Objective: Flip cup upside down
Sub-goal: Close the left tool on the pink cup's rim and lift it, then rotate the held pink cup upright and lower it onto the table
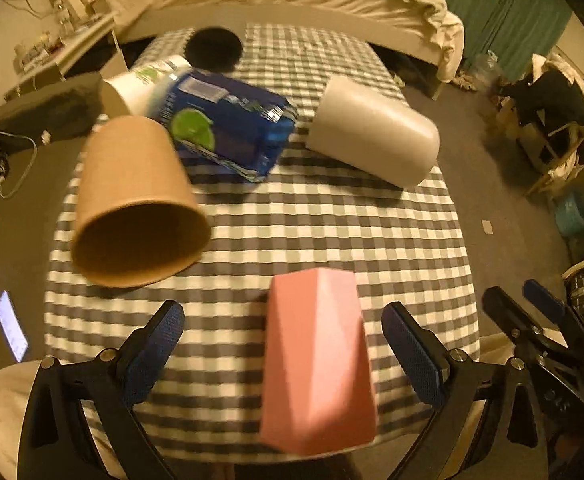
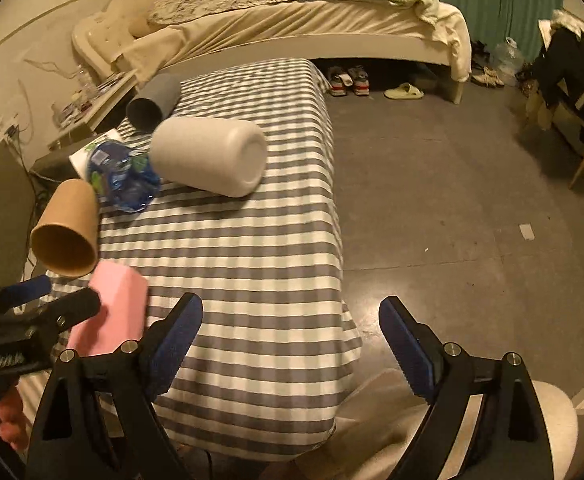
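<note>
Pink cup (image 1: pixel 317 364), framed by the left gripper's (image 1: pixel 284 344) spread, empty jaws, should be clasped mid-wall before inversion, while the right gripper (image 2: pixel 292 340) is held unclenched and unladen.

Matt cups lying on woven checked cloth

The table cloth (image 1: pixel 315 224) is looking like soft woven fabric; the brown cup (image 1: pixel 136 204) at nine o'clock is showing matt, paper-like card; the pink cup (image 1: pixel 317 364) at six o'clock is reading smooth and matt; the white cup (image 1: pixel 375 130) at one o'clock is appearing finely textured; the blue packet (image 1: pixel 228 124) is gleaming like glossy plastic film; the gripper pads (image 1: pixel 409 352) are looking ridged.
</note>
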`<state>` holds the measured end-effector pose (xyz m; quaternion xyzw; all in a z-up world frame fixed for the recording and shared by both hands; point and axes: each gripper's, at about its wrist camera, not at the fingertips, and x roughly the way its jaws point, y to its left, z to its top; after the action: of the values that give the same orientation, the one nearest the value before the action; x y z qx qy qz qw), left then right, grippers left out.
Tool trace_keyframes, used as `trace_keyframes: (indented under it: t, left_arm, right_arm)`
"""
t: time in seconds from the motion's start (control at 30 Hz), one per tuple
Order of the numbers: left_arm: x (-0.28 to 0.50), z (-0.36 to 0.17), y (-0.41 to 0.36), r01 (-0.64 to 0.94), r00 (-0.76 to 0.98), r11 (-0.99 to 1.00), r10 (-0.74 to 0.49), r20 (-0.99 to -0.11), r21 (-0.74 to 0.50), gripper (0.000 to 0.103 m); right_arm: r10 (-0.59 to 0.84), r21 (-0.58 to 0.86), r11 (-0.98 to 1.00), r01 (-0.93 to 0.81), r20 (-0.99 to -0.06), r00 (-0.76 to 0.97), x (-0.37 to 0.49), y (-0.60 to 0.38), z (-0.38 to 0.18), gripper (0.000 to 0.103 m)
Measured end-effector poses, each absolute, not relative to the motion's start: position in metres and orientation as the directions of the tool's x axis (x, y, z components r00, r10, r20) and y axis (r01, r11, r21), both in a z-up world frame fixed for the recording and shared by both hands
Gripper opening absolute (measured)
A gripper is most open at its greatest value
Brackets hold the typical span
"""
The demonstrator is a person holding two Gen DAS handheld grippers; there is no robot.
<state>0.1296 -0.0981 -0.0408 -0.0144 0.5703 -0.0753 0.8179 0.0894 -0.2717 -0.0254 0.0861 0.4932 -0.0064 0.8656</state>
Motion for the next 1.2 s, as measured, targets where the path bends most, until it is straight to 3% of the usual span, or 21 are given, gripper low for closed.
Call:
trace_keyframes:
  t: [0.2,0.63,1.07,1.2]
  left_arm:
    - [0.143,-0.059,-0.105,0.116,0.226,0.975,-0.211,-0.951,-0.188,0.058]
    - [0.133,-0.004,-0.111,0.198,0.482,0.973,-0.205,-0.852,-0.122,0.057]
    - [0.105,-0.019,-0.135,0.296,0.549,0.955,-0.193,-0.813,-0.027,0.056]
    - [0.105,-0.018,-0.133,0.296,0.544,0.954,-0.217,-0.810,-0.056,0.063]
  right_arm:
    - [0.045,0.142,0.981,0.131,-0.826,0.562,0.090,-0.284,-0.019,0.090]
    - [0.019,0.143,0.976,0.165,-0.809,0.588,0.081,-0.295,-0.014,0.090]
    - [0.012,0.137,0.978,0.158,-0.792,0.610,0.075,-0.291,-0.009,0.090]
    - [0.015,0.147,0.975,0.165,-0.787,0.617,0.074,-0.295,-0.008,0.090]
